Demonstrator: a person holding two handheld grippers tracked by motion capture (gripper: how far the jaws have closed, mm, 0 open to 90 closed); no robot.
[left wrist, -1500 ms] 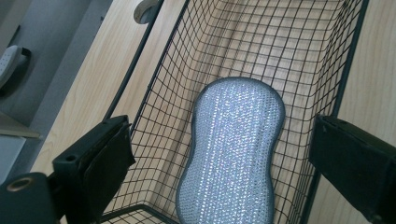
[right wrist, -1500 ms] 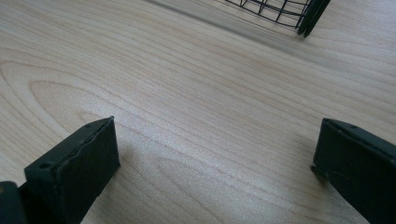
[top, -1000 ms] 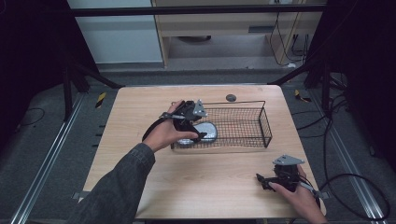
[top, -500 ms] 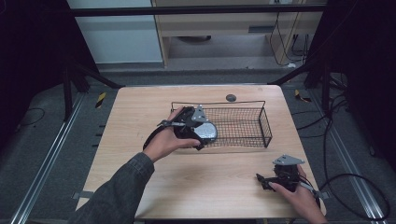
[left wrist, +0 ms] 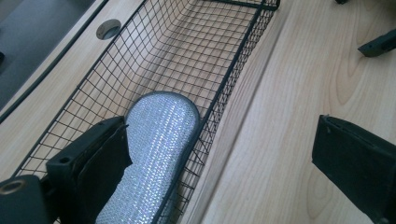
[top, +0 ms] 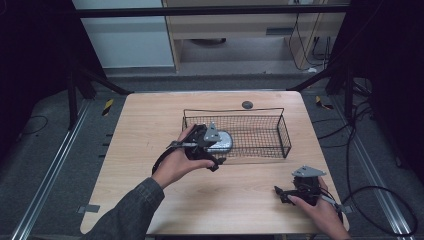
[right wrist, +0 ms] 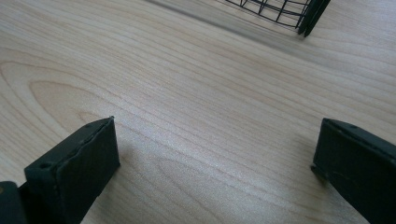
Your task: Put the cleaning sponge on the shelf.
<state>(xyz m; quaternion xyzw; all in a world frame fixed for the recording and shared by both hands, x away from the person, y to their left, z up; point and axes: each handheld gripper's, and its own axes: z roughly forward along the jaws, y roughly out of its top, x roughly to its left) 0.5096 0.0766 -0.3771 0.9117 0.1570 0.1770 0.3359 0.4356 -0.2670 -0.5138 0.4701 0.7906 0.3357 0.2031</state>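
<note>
I note the left gripper [top: 212, 150] at the wire basket's [top: 285, 135] near-left corner, jaws spread, just opened, straddling its wall; the silvery pad [left wrist: 159, 140] lies inside. The right gripper [top: 287, 192] rests spread on the table [top: 150, 125].

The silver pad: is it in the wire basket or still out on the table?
In. The silver pad lies flat on the floor of the wire basket at one end, mesh wall around it. The left gripper stands open, one jaw over the pad.
</note>
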